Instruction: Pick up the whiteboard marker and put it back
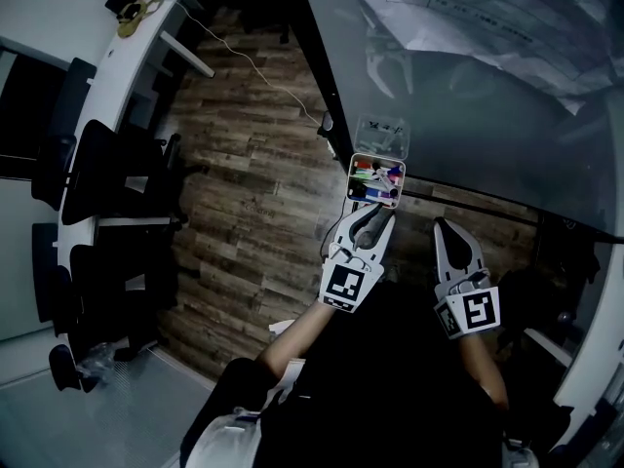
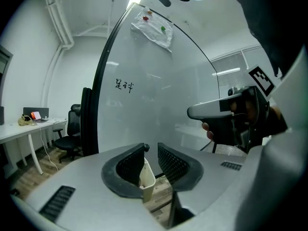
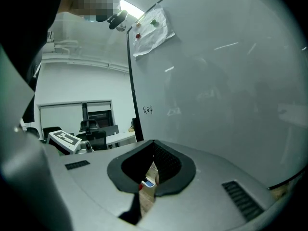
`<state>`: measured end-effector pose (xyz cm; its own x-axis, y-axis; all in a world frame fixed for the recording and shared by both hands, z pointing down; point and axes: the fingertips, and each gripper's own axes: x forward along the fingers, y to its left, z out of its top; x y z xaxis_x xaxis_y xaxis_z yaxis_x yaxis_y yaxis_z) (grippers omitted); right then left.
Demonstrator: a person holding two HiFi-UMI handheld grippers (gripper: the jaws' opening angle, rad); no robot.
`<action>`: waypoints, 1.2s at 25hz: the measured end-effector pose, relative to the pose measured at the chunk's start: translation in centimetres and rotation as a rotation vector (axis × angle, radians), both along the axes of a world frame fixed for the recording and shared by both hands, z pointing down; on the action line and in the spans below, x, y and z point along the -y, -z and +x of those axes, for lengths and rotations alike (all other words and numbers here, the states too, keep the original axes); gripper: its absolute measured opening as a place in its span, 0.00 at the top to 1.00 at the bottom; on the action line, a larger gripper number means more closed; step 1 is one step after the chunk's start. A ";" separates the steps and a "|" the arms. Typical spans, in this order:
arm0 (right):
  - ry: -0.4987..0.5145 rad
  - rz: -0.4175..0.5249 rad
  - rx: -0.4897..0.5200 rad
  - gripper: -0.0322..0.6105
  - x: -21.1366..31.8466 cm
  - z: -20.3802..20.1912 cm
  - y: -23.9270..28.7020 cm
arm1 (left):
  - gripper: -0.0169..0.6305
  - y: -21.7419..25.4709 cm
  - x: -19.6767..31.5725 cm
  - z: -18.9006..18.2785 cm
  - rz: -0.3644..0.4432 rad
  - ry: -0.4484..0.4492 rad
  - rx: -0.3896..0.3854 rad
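Looks steeply down along a large grey whiteboard [image 1: 468, 115], upright over a wood-plank floor [image 1: 253, 213]; takes in a curved white desk [image 1: 102, 76] at the far left, with dark office chairs [image 1: 107, 174] along its edge; finds a crumpled sheet [image 2: 155, 27] stuck near the whiteboard's top edge and a few handwritten marks [image 2: 124, 85] close to its dark left edge.

Meets a small cream marker box [image 1: 351, 185] fixed at the whiteboard's lower edge; sees several whiteboard markers [image 1: 378, 176] lying inside it, green, red, blue and purple among them; cannot tell which is the task's own.

Has the left gripper [image 1: 378, 214] at the box's near side, tips just at its rim; shows, in the left gripper view, jaws a narrow way apart, pads pressing on nothing, the box's cream wall visible below the gap.

Has the right gripper [image 1: 441, 226] just beside the left, apart from the box; shows, in the right gripper view, jaws closed tip to tip, nothing held, a glimpse of red and blue in the box through the slit beneath.
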<state>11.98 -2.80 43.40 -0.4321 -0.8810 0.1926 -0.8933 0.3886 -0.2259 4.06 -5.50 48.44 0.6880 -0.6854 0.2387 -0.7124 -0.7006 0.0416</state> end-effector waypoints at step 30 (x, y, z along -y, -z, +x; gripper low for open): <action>-0.060 -0.001 0.019 0.93 3.3 0.1 -0.2 | 0.70 -2.9 4.1 1.3 -0.019 -0.078 0.111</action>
